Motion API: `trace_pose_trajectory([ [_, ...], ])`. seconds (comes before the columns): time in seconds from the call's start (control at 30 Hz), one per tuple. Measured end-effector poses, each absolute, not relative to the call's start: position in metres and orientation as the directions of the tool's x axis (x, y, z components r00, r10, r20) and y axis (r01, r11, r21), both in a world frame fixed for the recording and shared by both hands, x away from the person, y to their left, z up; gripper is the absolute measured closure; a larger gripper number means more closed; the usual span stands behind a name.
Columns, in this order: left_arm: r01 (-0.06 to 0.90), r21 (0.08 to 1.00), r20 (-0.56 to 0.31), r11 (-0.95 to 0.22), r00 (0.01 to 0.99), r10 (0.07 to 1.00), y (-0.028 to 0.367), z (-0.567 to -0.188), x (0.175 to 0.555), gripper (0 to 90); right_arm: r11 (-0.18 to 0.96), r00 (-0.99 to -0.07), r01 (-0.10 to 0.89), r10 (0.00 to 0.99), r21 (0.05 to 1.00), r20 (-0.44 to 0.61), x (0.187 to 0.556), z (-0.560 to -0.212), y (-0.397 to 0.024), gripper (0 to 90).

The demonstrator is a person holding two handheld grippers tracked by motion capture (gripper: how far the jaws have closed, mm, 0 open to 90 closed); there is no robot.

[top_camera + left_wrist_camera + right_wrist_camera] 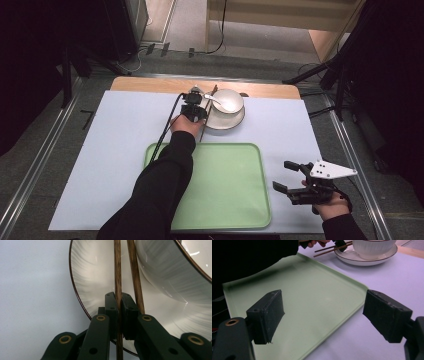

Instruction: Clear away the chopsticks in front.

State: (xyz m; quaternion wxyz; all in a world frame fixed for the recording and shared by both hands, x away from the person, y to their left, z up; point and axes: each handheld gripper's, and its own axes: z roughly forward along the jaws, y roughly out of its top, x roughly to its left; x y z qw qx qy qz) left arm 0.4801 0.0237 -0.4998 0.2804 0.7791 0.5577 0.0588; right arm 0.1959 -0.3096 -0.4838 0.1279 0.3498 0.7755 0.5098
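From the high view, the left claw (194,111) reaches over the far side of the counter (125,150) and sits at the left rim of a white plate (235,121). A white bowl (229,100) stands on that plate with a white spoon (223,104) resting inside it. A pair of brown chopsticks (214,90) lies along the plate's left side, under the claw. A light green tray (230,185) lies nearer the person, with the dark sleeve (160,190) crossing its left part. The right claw (290,181) hovers to the right of the tray, near the counter's front edge, with its grey three-cornered plate on top and its jaws spread apart.

In the left gripper view, the left claw (119,315) is clamped on one chopstick (117,270), its two pads pressed against the wood from either side. The second chopstick (134,272) runs just to the right of it, outside the pads and behind the right jaw. Both sticks lie over the plate (87,277), and the bowl (170,270) rises at the upper right.

In the right gripper view, the right claw (323,315) stands wide apart with nothing between its pads, above the tray (317,290) and its right edge. Farther off sit the plate (352,257), the bowl (372,247) and the chopsticks (329,250), with the left claw (340,243) gripping them near the plate's rim.
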Motion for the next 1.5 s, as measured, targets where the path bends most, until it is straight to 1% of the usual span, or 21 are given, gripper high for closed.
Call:
trace_pose_trajectory([
  [0.17,0.836,0.505,-0.216,-0.217,0.366,0.905,0.024,-0.499,0.479,86.1,0.236,-0.722,0.414,0.673,0.879,0.16,0.196,-0.484,-0.309,17.1],
  [0.33,0.837,0.509,-0.235,-0.199,0.357,0.904,0.03,-0.494,0.479,86.4,0.236,-0.724,0.413,0.671,0.88,0.16,0.196,-0.484,-0.31,17.1],
  [0.5,0.833,0.524,-0.261,-0.175,0.353,0.899,0.044,-0.479,0.478,86.5,0.236,-0.723,0.414,0.671,0.879,0.161,0.196,-0.484,-0.309,17.1],
  [0.67,0.826,0.533,-0.263,-0.185,0.369,0.891,0.066,-0.462,0.471,86.4,0.238,-0.724,0.415,0.671,0.878,0.16,0.196,-0.484,-0.309,17.1],
  [1.03,0.798,0.56,-0.249,-0.224,0.419,0.873,0.121,-0.439,0.427,86.4,0.247,-0.728,0.412,0.668,0.877,0.154,0.198,-0.484,-0.307,17.1],
  [1.23,0.796,0.56,-0.271,-0.231,0.439,0.857,0.142,-0.439,0.393,86.4,0.252,-0.733,0.412,0.663,0.876,0.154,0.201,-0.484,-0.304,17.1],
  [1.5,0.793,0.573,-0.29,-0.206,0.432,0.854,0.159,-0.446,0.353,86.3,0.261,-0.743,0.406,0.652,0.876,0.15,0.205,-0.483,-0.299,17.1],
])
